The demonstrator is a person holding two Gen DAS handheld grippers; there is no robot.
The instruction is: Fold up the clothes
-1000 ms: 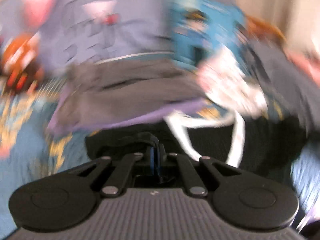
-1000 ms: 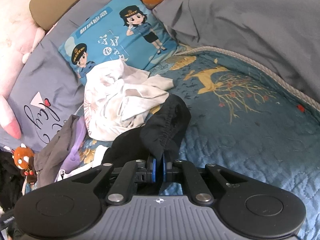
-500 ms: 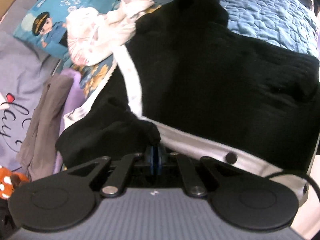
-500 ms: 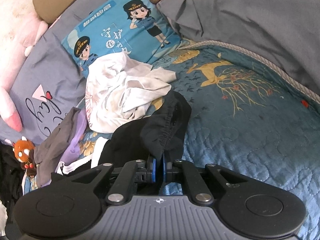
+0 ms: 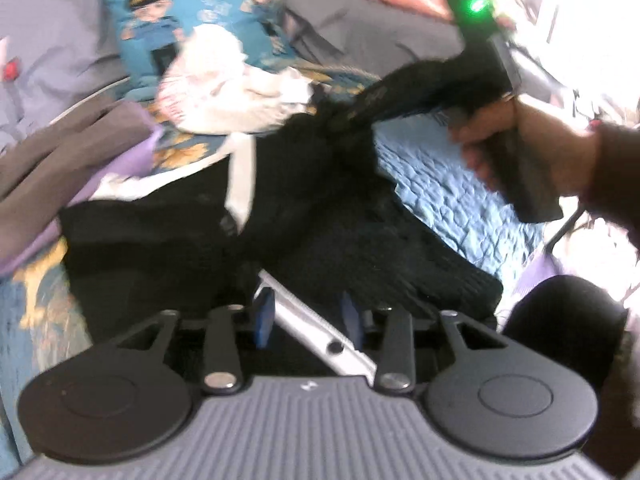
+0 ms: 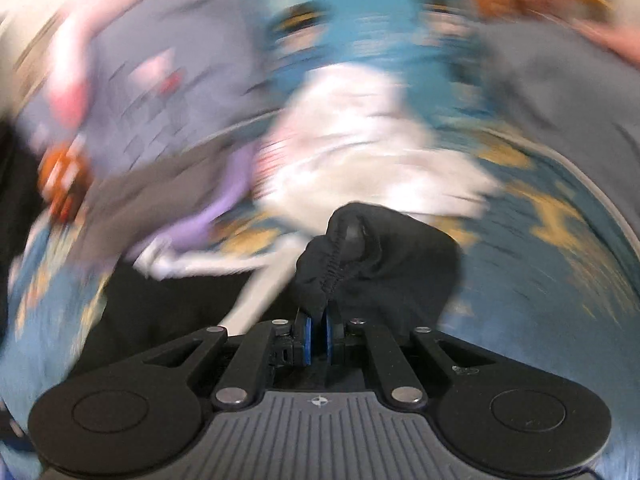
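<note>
A black knit garment (image 5: 360, 236) with a white buttoned band (image 5: 320, 340) lies spread on the blue quilted bedspread (image 5: 452, 184). My left gripper (image 5: 308, 316) hovers over its near edge, fingers apart, with the white band running between them but not pinched. In the left wrist view a hand holds the right gripper (image 5: 340, 120), which pinches a bunched black fold at the garment's far side. The right wrist view is motion-blurred; there my right gripper (image 6: 318, 334) is shut on that black fold (image 6: 360, 256).
A crumpled white garment (image 5: 228, 92) lies beyond the black one, in front of a blue cartoon pillow (image 5: 180, 28). Grey and purple clothes (image 5: 80, 148) are heaped at the left. A grey duvet (image 5: 380, 28) lies at the back right.
My left gripper has opened and let go of the black garment's edge. The right gripper, still holding its fold, is now swinging fast, so its view has blurred.
</note>
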